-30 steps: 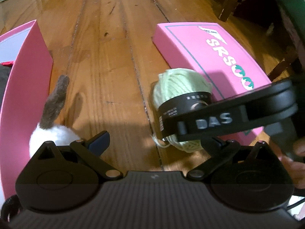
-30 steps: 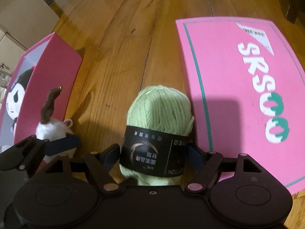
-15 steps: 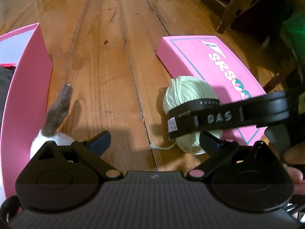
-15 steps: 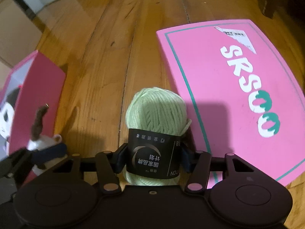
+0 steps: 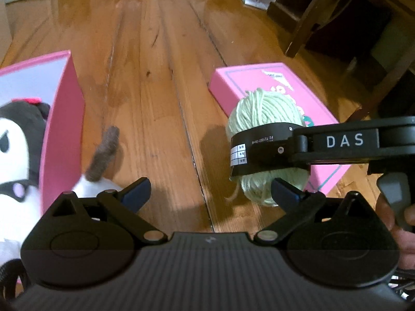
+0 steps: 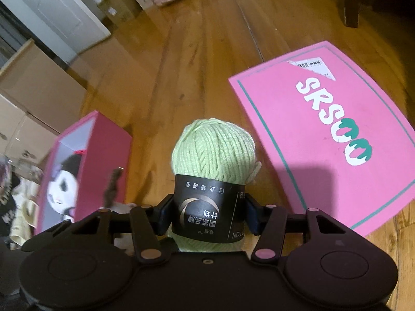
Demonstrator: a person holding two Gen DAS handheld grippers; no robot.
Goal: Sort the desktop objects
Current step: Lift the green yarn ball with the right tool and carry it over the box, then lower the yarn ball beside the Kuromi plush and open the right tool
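The right hand-held gripper (image 6: pixel 208 216) clamped the green yarn ball (image 6: pixel 212 155) above the floor (image 6: pixel 186 59), unsorted; the left hand-held gripper (image 5: pixel 210 192) gaped empty.

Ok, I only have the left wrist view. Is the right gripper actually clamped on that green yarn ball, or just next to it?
Observer: Clamped. In the right wrist view the right gripper has both jaws pressed against the black label band of the green yarn ball, one on each side.
Operator: And the flat pink box beyond it, what is printed on top? The yarn hides it for me.
Observer: The flat pink box reads SRSOO in white letters, and the two Os have green tops.
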